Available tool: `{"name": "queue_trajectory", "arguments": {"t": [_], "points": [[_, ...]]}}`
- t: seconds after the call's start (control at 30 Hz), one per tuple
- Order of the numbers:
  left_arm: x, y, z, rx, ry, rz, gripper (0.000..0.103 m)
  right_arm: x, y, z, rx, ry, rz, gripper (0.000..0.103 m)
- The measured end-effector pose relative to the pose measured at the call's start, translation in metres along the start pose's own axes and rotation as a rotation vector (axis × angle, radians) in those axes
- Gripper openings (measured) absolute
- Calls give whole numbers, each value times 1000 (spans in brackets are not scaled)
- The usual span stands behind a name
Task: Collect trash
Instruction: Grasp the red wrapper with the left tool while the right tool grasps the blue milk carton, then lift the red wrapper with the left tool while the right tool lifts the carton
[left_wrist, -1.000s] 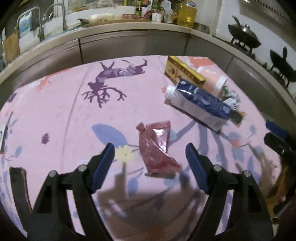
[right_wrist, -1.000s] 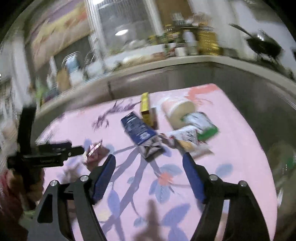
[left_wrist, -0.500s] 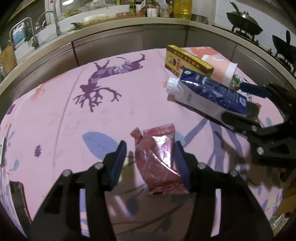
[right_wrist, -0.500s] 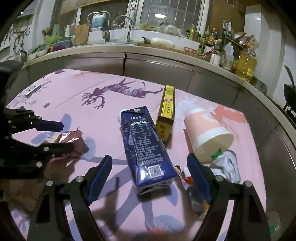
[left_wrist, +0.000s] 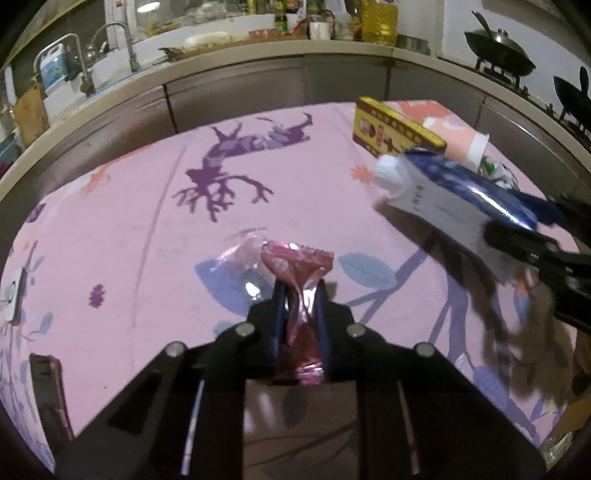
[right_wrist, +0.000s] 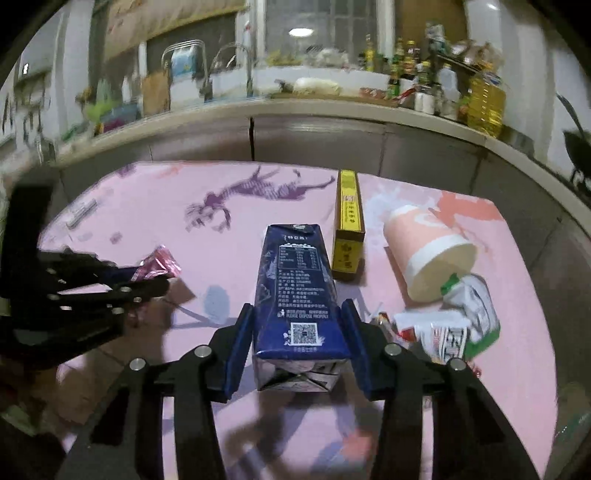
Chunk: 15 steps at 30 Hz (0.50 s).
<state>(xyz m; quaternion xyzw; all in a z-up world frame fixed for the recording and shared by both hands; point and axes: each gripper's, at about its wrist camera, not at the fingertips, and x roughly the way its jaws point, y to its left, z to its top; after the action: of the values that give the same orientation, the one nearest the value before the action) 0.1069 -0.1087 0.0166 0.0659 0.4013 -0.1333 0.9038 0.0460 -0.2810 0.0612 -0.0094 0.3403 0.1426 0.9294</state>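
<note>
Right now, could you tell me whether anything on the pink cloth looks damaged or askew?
Yes: the blue carton lies on its side with its near end crumpled, the paper cup is tipped over, and crumpled wrappers are heaped beside it.

Counting the pink cloth: one dark blue carton (right_wrist: 301, 295) dead centre, one yellow box (right_wrist: 348, 225) at one o'clock, one paper cup (right_wrist: 428, 254) at three, one red wrapper (right_wrist: 160, 262) at nine, roughly two crumpled packets (right_wrist: 461, 325) at four. Two grippers.
</note>
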Motion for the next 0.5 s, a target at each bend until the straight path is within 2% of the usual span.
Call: {"name": "queue_trajectory", "arguments": {"t": [0.23,0.33,0.43,0.5], "points": [[-30,2,7,6,-71,23,13,-62,-10,-15,194,-121,77,45],[-44,-1,11,9,-100,7,13,-93,-20,-22,260,-184,87,45],[-59,-11,18,24,-119,-59,13,-121,-36,-33,306,-233,44,45],[-68,-25,26,43,-124,-154,13,-138,-52,-42,341,-255,0,45]]}}
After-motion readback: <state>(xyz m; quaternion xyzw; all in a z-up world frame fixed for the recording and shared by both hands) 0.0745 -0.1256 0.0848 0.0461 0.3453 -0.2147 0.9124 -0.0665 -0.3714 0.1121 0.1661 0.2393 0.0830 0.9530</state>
